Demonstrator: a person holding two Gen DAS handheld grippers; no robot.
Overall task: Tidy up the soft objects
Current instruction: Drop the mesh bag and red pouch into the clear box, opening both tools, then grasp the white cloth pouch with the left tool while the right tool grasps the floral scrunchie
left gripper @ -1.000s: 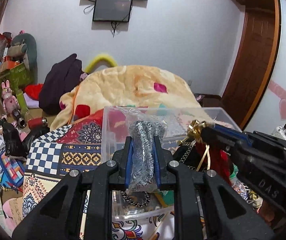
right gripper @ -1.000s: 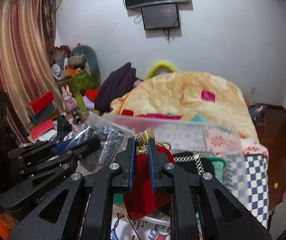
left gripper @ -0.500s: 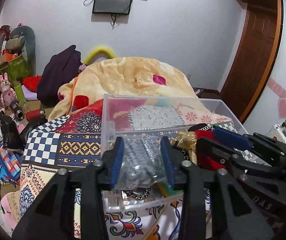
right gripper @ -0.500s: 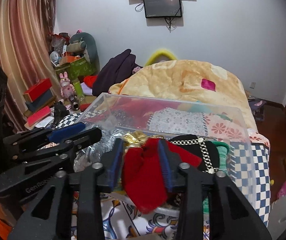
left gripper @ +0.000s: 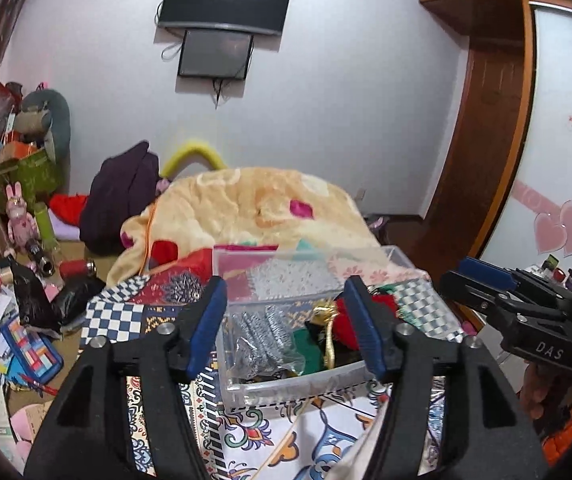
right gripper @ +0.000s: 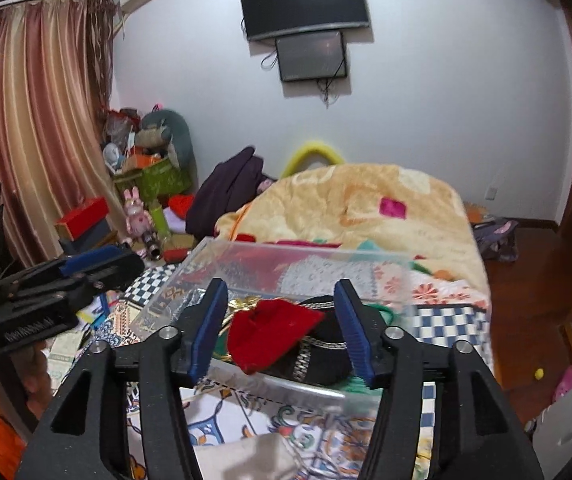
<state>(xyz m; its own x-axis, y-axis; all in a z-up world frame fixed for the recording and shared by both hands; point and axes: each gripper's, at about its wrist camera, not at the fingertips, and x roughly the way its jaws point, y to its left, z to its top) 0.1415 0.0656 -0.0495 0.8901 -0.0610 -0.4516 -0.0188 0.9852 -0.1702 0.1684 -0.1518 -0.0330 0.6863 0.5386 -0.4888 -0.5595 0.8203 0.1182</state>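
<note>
Red pouch (right gripper: 272,330) lies slanted in the clear bin (right gripper: 306,250); both grippers (left gripper: 286,326) (right gripper: 282,328) gape wide, empty.

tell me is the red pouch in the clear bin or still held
In the bin. The red pouch lies inside the clear bin, on other items; the right gripper is open around nothing.

Clear, glossy plastic is seen in the storage bin (left gripper: 298,390). A matt red velvet pouch (right gripper: 272,332) lies inside, with a crinkly cellophane bag of silver tinsel (left gripper: 264,336) at its 9 o'clock. The blanket (right gripper: 366,204) looks plush.
</note>
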